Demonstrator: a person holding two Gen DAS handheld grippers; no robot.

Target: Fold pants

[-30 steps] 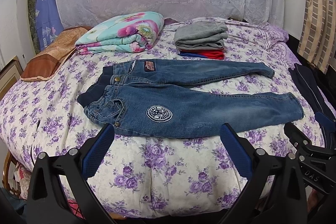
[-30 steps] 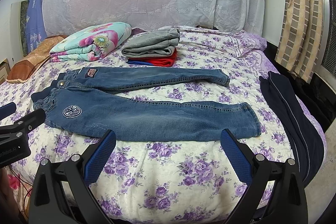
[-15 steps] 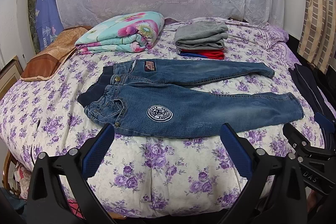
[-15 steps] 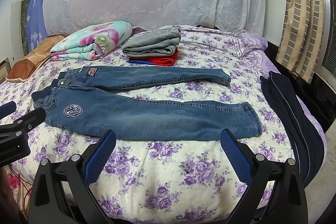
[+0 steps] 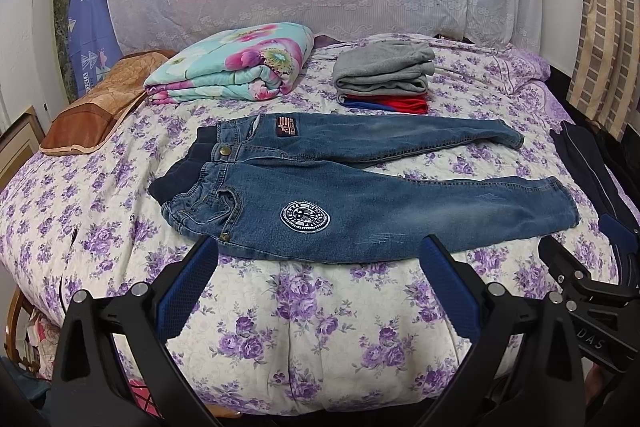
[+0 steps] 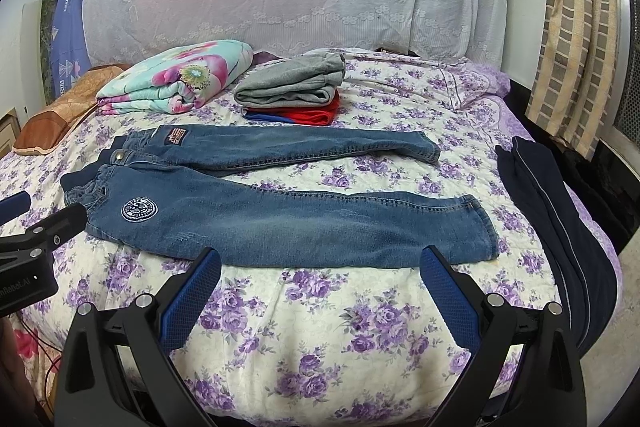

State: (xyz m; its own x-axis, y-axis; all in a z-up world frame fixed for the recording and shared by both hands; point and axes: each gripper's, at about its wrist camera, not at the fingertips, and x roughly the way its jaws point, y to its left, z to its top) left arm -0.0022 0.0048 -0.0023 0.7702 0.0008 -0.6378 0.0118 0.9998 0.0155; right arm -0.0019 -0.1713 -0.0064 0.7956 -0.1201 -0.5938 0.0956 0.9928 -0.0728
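A pair of blue jeans [image 5: 360, 199] lies flat on the flowered bed, waist to the left, legs spread apart to the right; it also shows in the right wrist view [image 6: 288, 219]. A round white patch [image 5: 305, 218] sits on the near leg. My left gripper [image 5: 320, 263] is open and empty, held above the bed's near edge, just short of the near leg. My right gripper [image 6: 320, 271] is open and empty, in front of the near leg's lower half. Each gripper shows at the edge of the other's view.
A folded floral blanket [image 5: 236, 67] and a stack of folded grey and red clothes [image 5: 384, 79] lie at the back of the bed [image 5: 320, 327]. A brown pillow [image 5: 100, 107] is at the left. Dark navy pants [image 6: 560, 219] hang over the right edge.
Both grippers have crept slightly toward the bed. The jeans have not moved.
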